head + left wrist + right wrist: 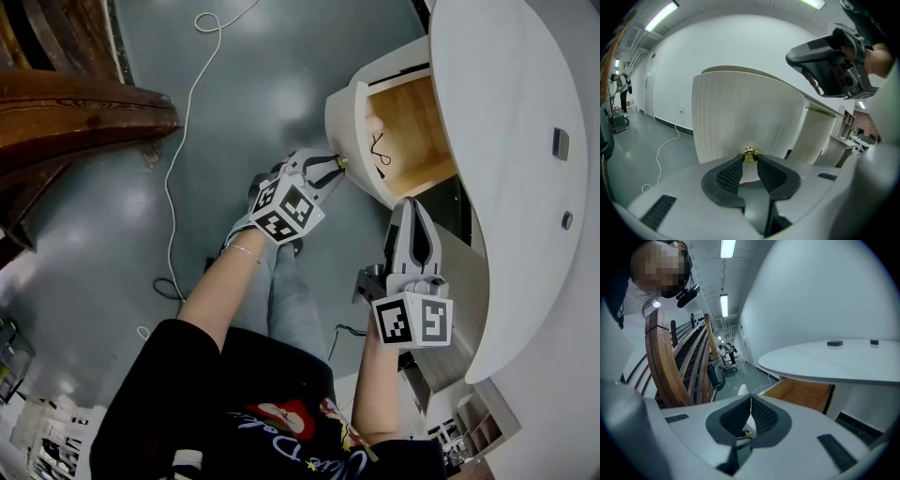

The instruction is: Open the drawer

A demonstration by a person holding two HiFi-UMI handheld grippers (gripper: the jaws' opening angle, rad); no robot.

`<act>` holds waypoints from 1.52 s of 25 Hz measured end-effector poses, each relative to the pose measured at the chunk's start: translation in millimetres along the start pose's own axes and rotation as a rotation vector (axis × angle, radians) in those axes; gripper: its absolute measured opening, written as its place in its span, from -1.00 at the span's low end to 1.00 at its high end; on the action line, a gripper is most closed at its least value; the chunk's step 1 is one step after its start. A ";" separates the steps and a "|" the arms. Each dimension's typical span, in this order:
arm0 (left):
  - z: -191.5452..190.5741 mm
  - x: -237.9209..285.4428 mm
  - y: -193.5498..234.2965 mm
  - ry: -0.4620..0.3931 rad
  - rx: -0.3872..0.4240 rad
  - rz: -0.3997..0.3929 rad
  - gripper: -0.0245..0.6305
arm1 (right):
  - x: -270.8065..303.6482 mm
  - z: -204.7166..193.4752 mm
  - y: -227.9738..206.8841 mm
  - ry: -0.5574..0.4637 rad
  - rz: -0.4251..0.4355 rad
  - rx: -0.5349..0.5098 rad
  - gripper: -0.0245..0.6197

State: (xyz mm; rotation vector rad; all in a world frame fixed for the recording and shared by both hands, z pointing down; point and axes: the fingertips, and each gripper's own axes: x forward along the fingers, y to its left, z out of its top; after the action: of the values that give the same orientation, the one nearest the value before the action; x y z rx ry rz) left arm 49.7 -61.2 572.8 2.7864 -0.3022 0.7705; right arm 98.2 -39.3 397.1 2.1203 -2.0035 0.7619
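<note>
I'm clamping the left gripper (339, 164) on the brass knob (750, 155) to pull the drawer (349, 122), already well out from under the white desk (506, 141), while the right gripper (410, 206) is idling beside it, jaws pinched together and empty.

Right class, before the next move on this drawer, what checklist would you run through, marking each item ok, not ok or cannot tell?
1. Left gripper closed on the brass knob: ok.
2. Drawer pulled out, wooden inside showing: ok.
3. Drawer out as far as its stop: cannot tell.
4. Right gripper empty, jaws together: ok.
5. Right gripper clear of the drawer's underside: cannot tell.
6. White cable on the floor lying away from the drawer: ok.
</note>
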 end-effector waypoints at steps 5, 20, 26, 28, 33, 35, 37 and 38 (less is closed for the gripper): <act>-2.9 -4.8 -1.0 0.004 -0.001 0.002 -0.63 | -2.2 -3.4 4.2 0.006 0.006 -0.001 -0.91; -9.7 -14.2 -2.4 0.005 -0.008 0.017 -0.63 | -3.3 -6.1 12.3 0.011 0.026 0.001 -0.91; -10.0 -16.6 -3.2 0.003 -0.008 0.019 -0.63 | -2.2 -4.3 12.8 0.011 0.031 0.003 -0.91; -10.8 -17.2 -3.2 0.003 -0.007 0.018 -0.63 | -1.7 -5.1 14.4 0.012 0.032 0.001 -0.91; -13.3 -21.6 -2.4 0.006 -0.005 0.017 -0.63 | -1.1 -5.4 17.4 0.014 0.033 0.000 -0.91; -13.8 -23.7 -2.8 0.005 -0.007 0.017 -0.63 | -1.3 -4.8 18.3 0.013 0.032 0.000 -0.91; -14.3 -26.0 -2.8 0.005 -0.007 0.018 -0.63 | -1.3 -4.4 20.2 0.014 0.034 0.000 -0.91; -14.5 -27.0 -2.8 0.006 -0.005 0.019 -0.63 | -1.3 -4.4 21.2 0.014 0.035 0.000 -0.91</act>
State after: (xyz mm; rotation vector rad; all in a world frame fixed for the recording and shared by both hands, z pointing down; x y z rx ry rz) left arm 20.8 -50.8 570.3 2.7797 -0.3297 0.7810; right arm 76.7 -38.7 395.2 2.0785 -2.0389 0.7801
